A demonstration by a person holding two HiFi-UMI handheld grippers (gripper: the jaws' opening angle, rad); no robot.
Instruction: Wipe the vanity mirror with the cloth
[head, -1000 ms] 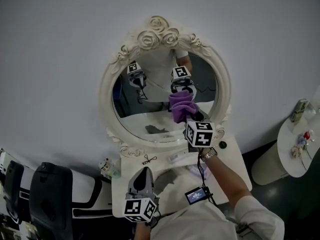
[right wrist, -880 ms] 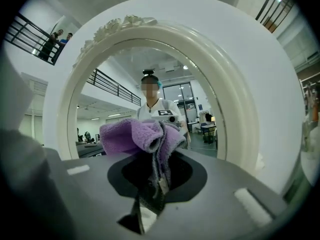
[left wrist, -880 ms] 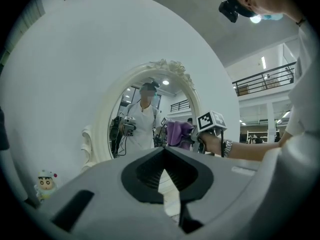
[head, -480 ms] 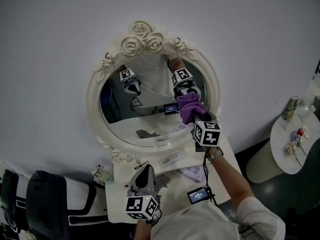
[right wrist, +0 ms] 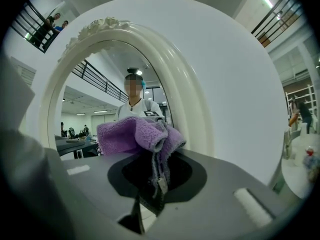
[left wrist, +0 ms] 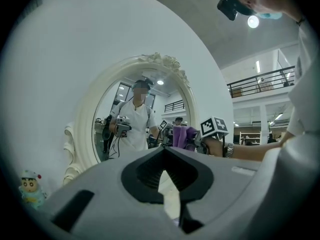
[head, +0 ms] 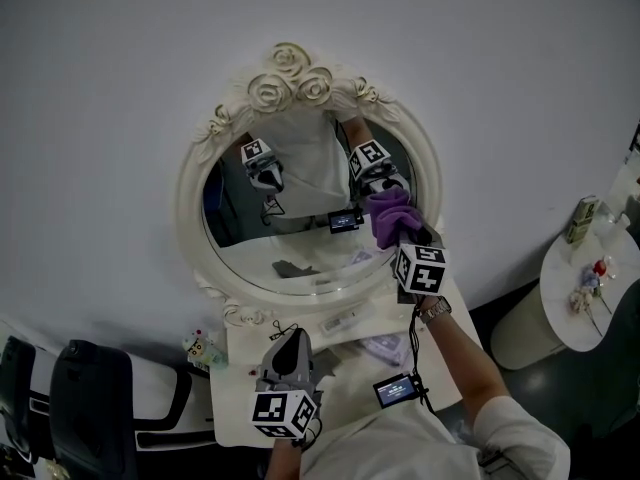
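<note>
Person in white, with a grey gripper in each hand.

The left gripper (head: pixel 288 340) and right gripper (head: pixel 405 236) have smooth grey shells with a dark recess round the fingers. Each carries a white cube printed with black square markers, the left cube (head: pixel 283 414) and the right cube (head: pixel 421 268). A white sleeve (head: pixel 520 433) covers the right upper arm, and a metal-banded wristwatch (head: pixel 433 310) is on that wrist. A black cable (head: pixel 410 343) runs from the right gripper to a small dark device (head: pixel 394 391) with a lit blue screen.
</note>
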